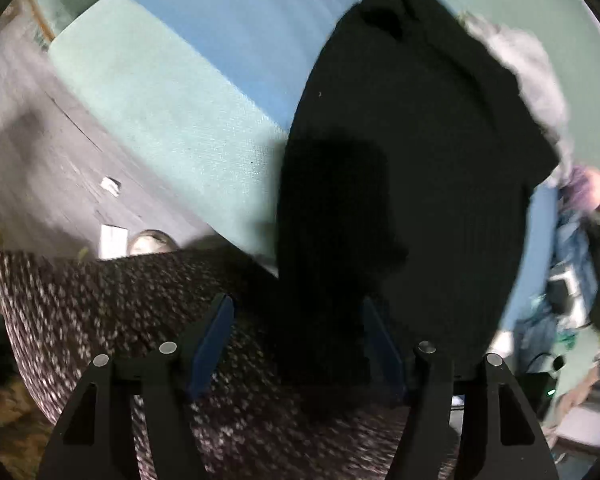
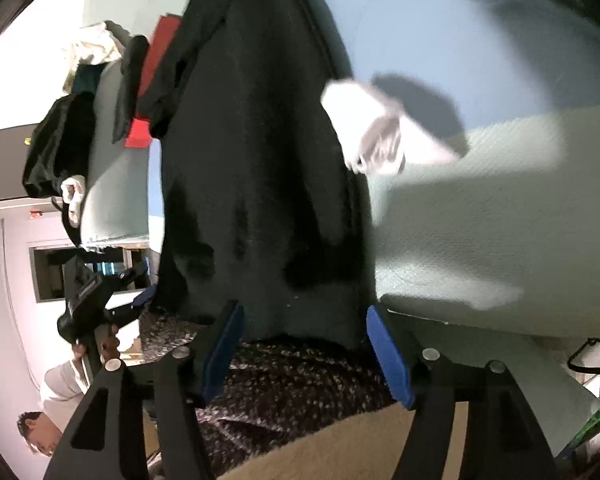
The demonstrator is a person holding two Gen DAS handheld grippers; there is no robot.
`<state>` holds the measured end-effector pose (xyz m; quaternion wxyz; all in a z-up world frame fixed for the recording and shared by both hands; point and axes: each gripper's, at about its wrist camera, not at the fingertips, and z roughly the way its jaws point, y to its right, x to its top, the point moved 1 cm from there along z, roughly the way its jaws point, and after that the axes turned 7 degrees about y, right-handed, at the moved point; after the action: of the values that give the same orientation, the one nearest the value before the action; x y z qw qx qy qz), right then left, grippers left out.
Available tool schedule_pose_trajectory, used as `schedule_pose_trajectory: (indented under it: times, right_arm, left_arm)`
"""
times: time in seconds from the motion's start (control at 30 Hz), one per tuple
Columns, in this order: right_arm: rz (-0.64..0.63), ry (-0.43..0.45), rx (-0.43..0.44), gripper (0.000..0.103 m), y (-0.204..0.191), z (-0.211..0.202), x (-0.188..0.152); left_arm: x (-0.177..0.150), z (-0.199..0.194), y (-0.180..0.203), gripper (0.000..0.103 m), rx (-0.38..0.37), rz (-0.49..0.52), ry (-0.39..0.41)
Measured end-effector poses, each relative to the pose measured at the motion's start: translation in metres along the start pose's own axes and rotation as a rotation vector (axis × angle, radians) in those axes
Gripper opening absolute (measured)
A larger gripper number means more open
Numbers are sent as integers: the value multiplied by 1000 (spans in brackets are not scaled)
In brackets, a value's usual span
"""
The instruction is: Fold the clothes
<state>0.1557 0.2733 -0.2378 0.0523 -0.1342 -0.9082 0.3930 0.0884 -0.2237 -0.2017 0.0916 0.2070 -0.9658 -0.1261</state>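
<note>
A black ribbed garment (image 1: 400, 152) lies spread on a blue and pale green padded surface (image 1: 172, 92). Its lower edge hangs down over a dark speckled knit fabric (image 1: 112, 312). My left gripper (image 1: 300, 340) is open, its blue pads wide apart on either side of the black hem and not pressing on it. In the right wrist view the same black garment (image 2: 260, 160) runs away from my right gripper (image 2: 306, 344), which is open with the hem between its blue pads. The left gripper (image 2: 140, 300) shows at the left of that view, held in a hand.
A heap of clothes lies at the garment's side: grey cloth (image 1: 520, 64), denim (image 1: 572, 248), dark and white pieces (image 2: 72, 132), something red (image 2: 156, 80). A white crumpled item (image 2: 380, 128) sits on the padded surface. Grey plank floor (image 1: 32, 128) runs beside it.
</note>
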Motion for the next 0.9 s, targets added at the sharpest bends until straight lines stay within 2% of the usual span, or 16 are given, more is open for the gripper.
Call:
schedule_pose_trajectory:
  times: [0.03,0.1,0.17,0.2,0.23,0.27,0.33,0.37,0.5,0.57,0.63,0.73,0.83,0.9]
  right_arm:
    - [9,-19,0,66,2,6,1]
    - [23,-55,17,60,4,20,3]
    - [22,-65,27,43,3,26,5]
    - [14,-58,35,38,1,27,7]
    - [-2,-42,43,31,-2,25,7]
    - [-22,-22,45,24,-5,19,7]
    - [-67,33,42,21,-15,7,7]
    - [-94,64,27,19,-21,1,8]
    - [-210,153,-35,10,-44,-15,12]
    - [-250,185,-38,8,-56,-17,14]
    - [-280,199,-3,8,-69,-23,15]
    - [-309,176,83,7,-88,-32,9]
    - [-307,144,115,7,-95,-44,-1]
    - [-306,123,136,7,-99,-53,-7]
  left_arm:
    - [2,5,5,68,17,25,-12]
    - [6,20,13,68,-11,29,-61]
    - [7,38,15,64,-80,-10,-115]
    - [7,46,15,45,-123,-41,-136]
    - [4,52,12,23,-179,-94,-150]
    - [2,50,8,17,-209,-129,-117]
    - [-1,47,1,11,-265,-194,-52]
    - [-3,41,1,10,-293,-207,-24]
    - [-12,10,-1,9,-495,-267,85]
    - [-17,-10,-5,8,-602,-293,155]
    - [-18,-27,-2,8,-665,-303,194]
    - [-22,-51,-6,7,-701,-283,223]
    - [-31,-63,-6,7,-730,-268,217]
    - [-44,-68,-6,7,-724,-260,208]
